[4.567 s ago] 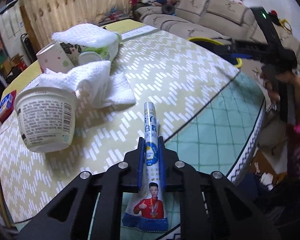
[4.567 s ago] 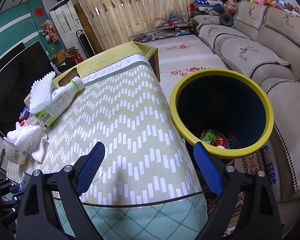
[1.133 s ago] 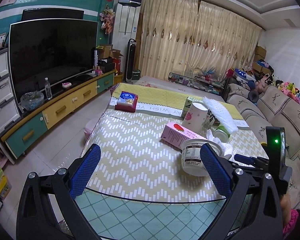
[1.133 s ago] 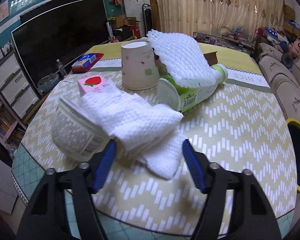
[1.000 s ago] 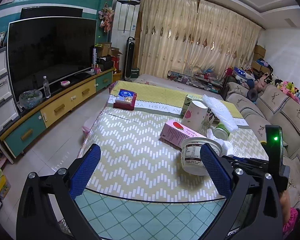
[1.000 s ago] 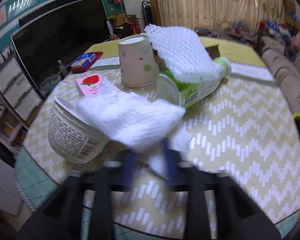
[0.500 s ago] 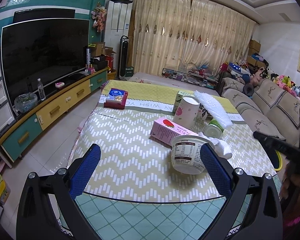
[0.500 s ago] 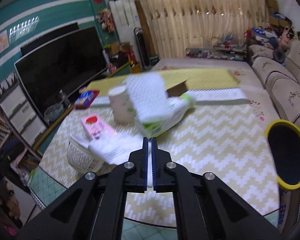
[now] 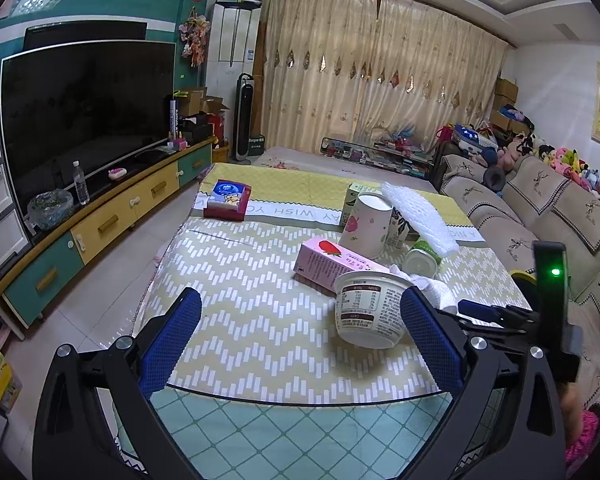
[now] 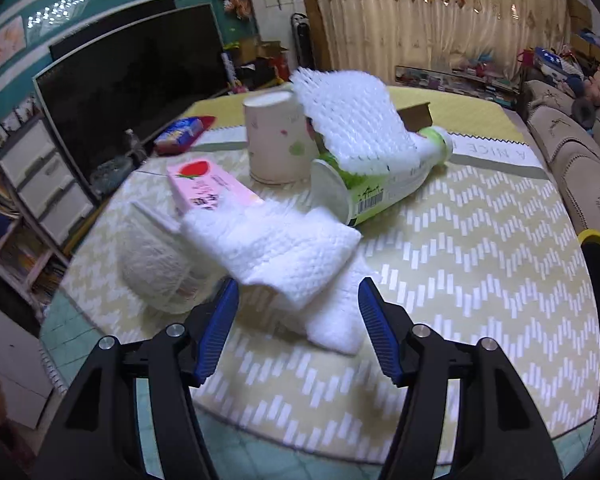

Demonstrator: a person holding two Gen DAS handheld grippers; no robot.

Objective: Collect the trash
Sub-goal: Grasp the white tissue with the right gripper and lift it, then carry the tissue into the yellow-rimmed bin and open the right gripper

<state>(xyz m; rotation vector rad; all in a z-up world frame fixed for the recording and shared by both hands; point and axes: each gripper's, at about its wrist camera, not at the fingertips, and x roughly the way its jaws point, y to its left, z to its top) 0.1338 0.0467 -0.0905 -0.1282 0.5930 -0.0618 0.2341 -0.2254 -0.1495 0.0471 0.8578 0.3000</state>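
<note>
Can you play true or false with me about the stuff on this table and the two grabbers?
1. The green bottle is standing upright. False: it lies on its side.
2. White foam netting rests on top of the bottle. True.
3. The pink strawberry carton lies flat on the table. True.
4. The right gripper is squeezing the white paper towel. False: its jaws are opening, with the towel just ahead of them, not pinched.
5. The left gripper holds the yogurt tub. False: it is open and empty.

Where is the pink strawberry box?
In the right wrist view, the pink strawberry box lies left of centre on the table, between the paper cup and the white tissue.
</note>
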